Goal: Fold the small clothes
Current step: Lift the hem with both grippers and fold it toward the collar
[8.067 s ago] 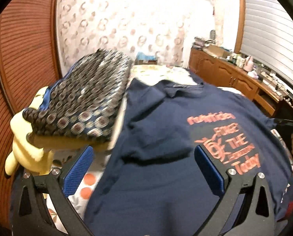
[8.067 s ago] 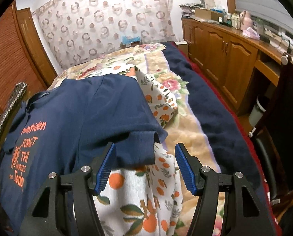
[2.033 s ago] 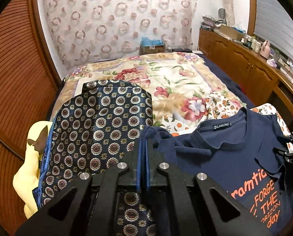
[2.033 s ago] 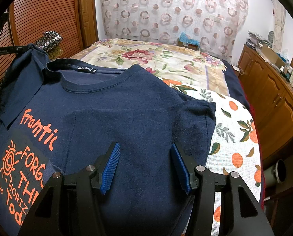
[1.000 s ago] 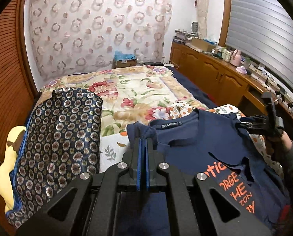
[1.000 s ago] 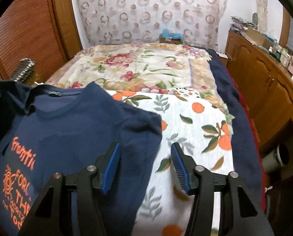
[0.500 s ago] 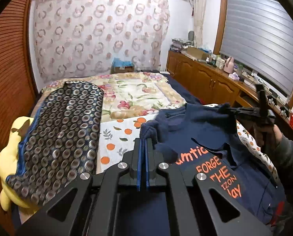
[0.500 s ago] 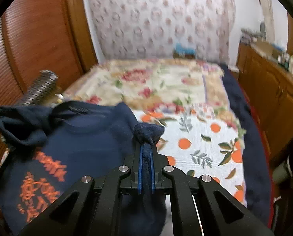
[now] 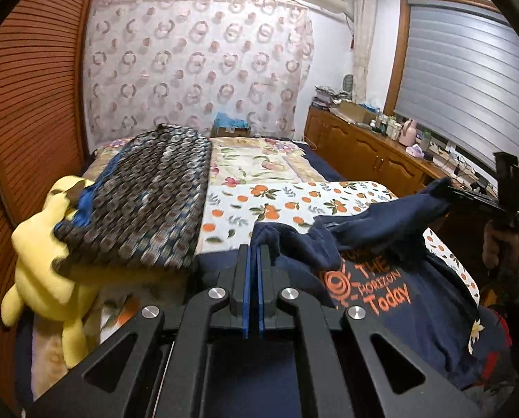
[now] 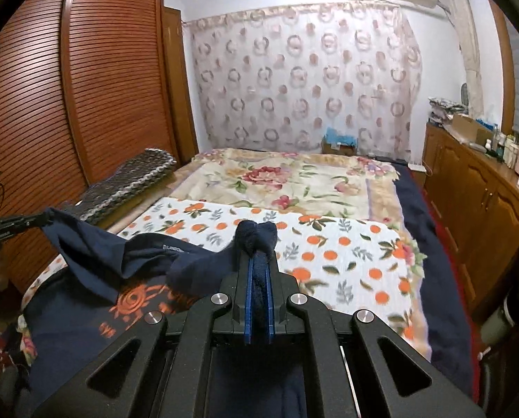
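Here, in the left wrist view, the left claw [image 9: 254,254] is clamped shut on a bunched fold of the navy T-shirt [image 9: 381,278], which is lifted off the orange-print sheet [image 9: 276,202] near the bed's near edge, while the right claw [image 9: 468,196] pinches the shirt's other shoulder toward the bed's right edge. In the right wrist view, the right claw [image 10: 257,261] is closed on a wad of the navy T-shirt [image 10: 95,254], whose printed front sags toward the bed's near left corner.
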Tool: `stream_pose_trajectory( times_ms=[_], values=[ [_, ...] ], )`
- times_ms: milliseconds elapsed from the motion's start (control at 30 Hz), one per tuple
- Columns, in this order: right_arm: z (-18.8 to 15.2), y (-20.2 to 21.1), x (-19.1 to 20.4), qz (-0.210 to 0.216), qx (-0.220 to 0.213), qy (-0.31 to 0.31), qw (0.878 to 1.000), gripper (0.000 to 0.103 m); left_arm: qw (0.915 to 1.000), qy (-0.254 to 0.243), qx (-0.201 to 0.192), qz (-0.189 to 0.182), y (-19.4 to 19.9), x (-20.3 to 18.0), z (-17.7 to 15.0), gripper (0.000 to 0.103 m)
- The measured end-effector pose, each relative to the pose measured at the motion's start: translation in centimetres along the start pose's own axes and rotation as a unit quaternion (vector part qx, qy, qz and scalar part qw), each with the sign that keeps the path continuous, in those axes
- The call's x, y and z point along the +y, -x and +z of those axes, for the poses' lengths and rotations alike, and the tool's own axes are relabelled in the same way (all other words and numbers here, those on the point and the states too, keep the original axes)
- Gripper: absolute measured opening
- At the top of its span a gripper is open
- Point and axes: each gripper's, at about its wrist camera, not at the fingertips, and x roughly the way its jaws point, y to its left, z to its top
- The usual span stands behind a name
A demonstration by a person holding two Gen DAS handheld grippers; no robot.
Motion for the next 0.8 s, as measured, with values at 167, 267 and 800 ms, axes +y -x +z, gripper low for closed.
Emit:
stream_pose_trajectory(
  times_ms=[167, 267, 800],
  values=[
    [-2.4, 4.6, 0.4, -0.007, 0.009, 0.006, 1.0, 0.006, 0.9996, 0.012, -0.017, 0.017, 4.5, 1.0, -2.1, 0.004],
    [-2.8, 7.2, 0.7, -0.006, 0.016, 0.01, 1.0, 0.006, 0.9992, 0.015, -0.023, 0.031, 6.1, 1.5, -2.8, 0.004],
    [-9.1, 9.9, 1.0, 0.012, 0.13, -0.043, 0.991, 0.006, 0.9954, 0.035, 0.058, 0.069, 4.9, 4.0, -9.2, 0.004]
  ],
)
